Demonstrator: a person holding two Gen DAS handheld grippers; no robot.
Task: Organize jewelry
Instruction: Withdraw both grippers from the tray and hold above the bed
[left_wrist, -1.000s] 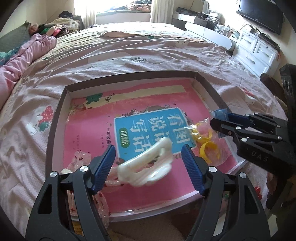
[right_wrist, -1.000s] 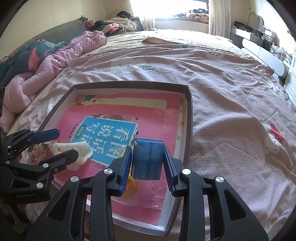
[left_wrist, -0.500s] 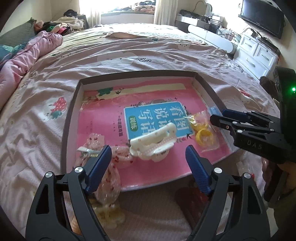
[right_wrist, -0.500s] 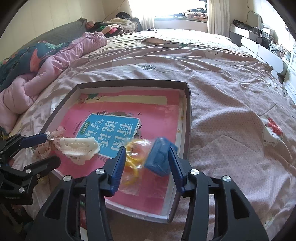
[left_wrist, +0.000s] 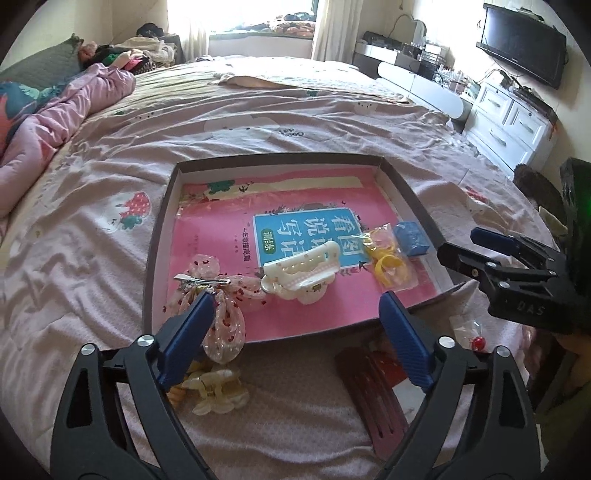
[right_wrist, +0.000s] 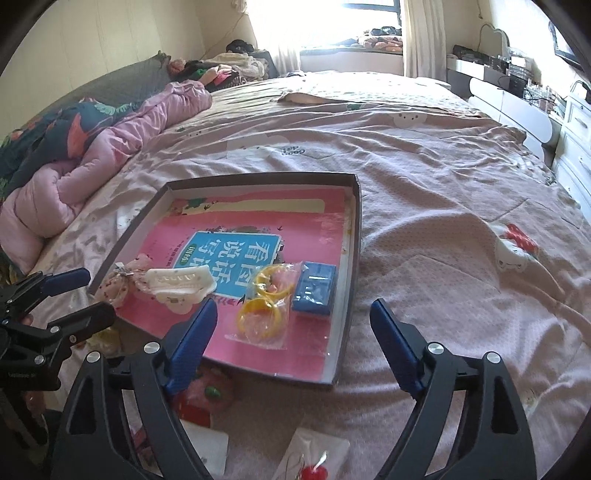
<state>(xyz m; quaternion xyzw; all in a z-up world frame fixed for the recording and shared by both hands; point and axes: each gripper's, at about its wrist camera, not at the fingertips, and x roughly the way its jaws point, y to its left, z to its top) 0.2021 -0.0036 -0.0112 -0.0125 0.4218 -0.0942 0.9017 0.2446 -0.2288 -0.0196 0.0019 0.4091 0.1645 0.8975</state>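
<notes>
A shallow dark-rimmed tray (left_wrist: 159, 236) (right_wrist: 355, 236) with a pink book in it lies on the bed. In it lie a white claw hair clip (left_wrist: 301, 271) (right_wrist: 180, 283), a dotted pink bow clip (left_wrist: 214, 291), a bag of yellow rings (left_wrist: 386, 258) (right_wrist: 264, 314) and a small blue box (left_wrist: 412, 239) (right_wrist: 314, 287). My left gripper (left_wrist: 295, 336) is open and empty, just short of the tray's near edge. My right gripper (right_wrist: 293, 345) is open and empty, over the tray's near right corner; it also shows in the left wrist view (left_wrist: 469, 243).
Outside the tray, near me, lie a pale yellow hair clip (left_wrist: 218, 391), a dark red comb-like piece (left_wrist: 373, 391), a small bag with a red bead (left_wrist: 476, 341) (right_wrist: 314, 470) and a pink-green packet (right_wrist: 207, 395). A pink quilt (right_wrist: 110, 147) is bunched at the left.
Both grippers have let go and pulled back. The white claw clip now lies in the tray, and the blue box lies beside the yellow rings. The right gripper opened wide.
</notes>
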